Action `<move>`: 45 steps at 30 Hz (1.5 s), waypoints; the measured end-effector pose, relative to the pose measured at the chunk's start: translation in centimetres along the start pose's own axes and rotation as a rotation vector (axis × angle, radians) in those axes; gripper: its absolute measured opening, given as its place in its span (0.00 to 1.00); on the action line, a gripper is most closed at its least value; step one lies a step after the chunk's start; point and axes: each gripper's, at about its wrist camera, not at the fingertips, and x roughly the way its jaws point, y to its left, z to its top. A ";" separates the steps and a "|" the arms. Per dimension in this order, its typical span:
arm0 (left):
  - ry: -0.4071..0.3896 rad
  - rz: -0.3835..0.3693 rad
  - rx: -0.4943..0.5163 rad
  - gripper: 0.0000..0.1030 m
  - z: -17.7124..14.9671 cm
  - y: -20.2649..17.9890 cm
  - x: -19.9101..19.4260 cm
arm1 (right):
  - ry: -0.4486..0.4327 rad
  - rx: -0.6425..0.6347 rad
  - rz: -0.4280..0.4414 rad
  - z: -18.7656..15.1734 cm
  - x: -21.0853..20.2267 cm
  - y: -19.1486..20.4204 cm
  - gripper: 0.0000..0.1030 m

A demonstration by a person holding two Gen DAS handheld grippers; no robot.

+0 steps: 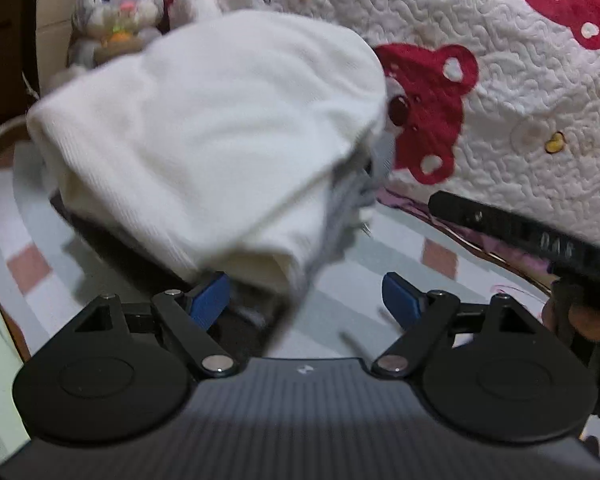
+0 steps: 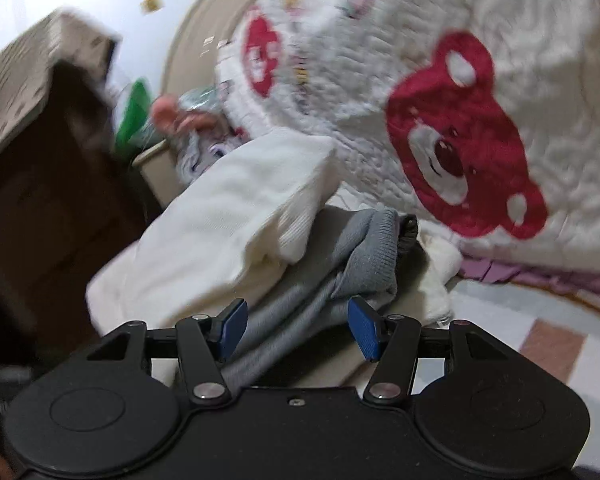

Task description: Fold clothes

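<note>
A folded white top (image 1: 204, 140) lies on grey cloth (image 2: 320, 280). Both grippers, left (image 1: 306, 300) and right (image 2: 298, 326), are held open (nothing gripped). The stack could be toppled by a careless nudge.

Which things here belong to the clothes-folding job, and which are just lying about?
Part of the job:
white garment
grey garment
left gripper
right gripper

Just lying about:
bear-print quilt
plush rabbit
cardboard box
</note>
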 end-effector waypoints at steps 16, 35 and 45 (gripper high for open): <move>-0.007 0.163 0.061 0.87 -6.1 -10.0 -8.0 | -0.054 -0.285 -0.094 -4.3 -15.5 4.1 0.65; -0.001 0.166 0.213 0.88 -11.9 -18.4 -15.1 | -0.030 -0.112 -0.232 -7.9 -27.0 5.4 0.80; -0.001 0.159 0.205 0.98 -13.1 -18.2 -15.8 | -0.031 -0.108 -0.214 -8.6 -28.5 6.4 0.81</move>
